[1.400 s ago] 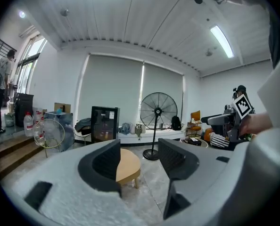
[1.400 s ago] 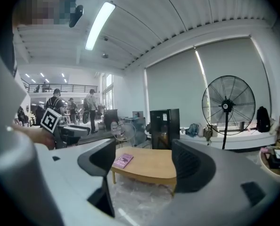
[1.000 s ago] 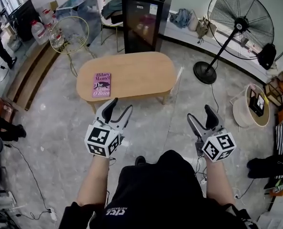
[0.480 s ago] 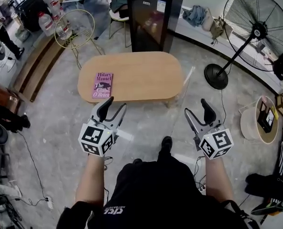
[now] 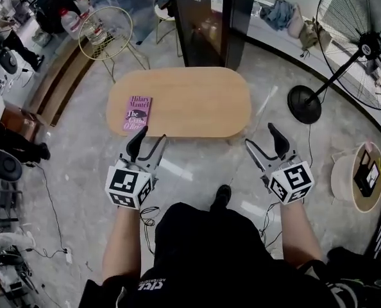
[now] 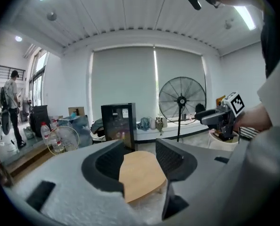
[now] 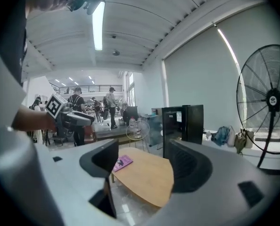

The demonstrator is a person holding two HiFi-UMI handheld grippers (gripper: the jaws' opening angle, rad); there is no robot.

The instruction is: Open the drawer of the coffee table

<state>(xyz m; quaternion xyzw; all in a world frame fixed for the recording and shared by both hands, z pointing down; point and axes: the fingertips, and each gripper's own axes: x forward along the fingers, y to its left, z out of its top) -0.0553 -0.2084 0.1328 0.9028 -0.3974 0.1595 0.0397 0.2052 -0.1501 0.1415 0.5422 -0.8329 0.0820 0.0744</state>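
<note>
The oval wooden coffee table (image 5: 190, 101) stands on the marble floor ahead of me, with a purple book (image 5: 137, 113) on its left end. No drawer front shows from above. My left gripper (image 5: 150, 135) hovers just short of the table's near left edge, jaws open and empty. My right gripper (image 5: 260, 135) hangs off the near right corner, also open and empty. In the left gripper view the table (image 6: 140, 175) lies beyond the left gripper (image 6: 141, 152). The right gripper view frames the table (image 7: 147, 180) and book (image 7: 123, 162) beyond the right gripper (image 7: 142, 161).
A black mini fridge (image 5: 206, 18) stands behind the table. A large pedestal fan (image 5: 364, 43) is at the right, its base (image 5: 304, 104) near the table's end. A wire side table (image 5: 106, 34) sits back left, a round basket (image 5: 364, 178) right, cables (image 5: 149, 217) by my feet.
I have stepped toward the table; both grippers have moved forward and now sit close to its near edge. The table looms larger and lower in the head view.
</note>
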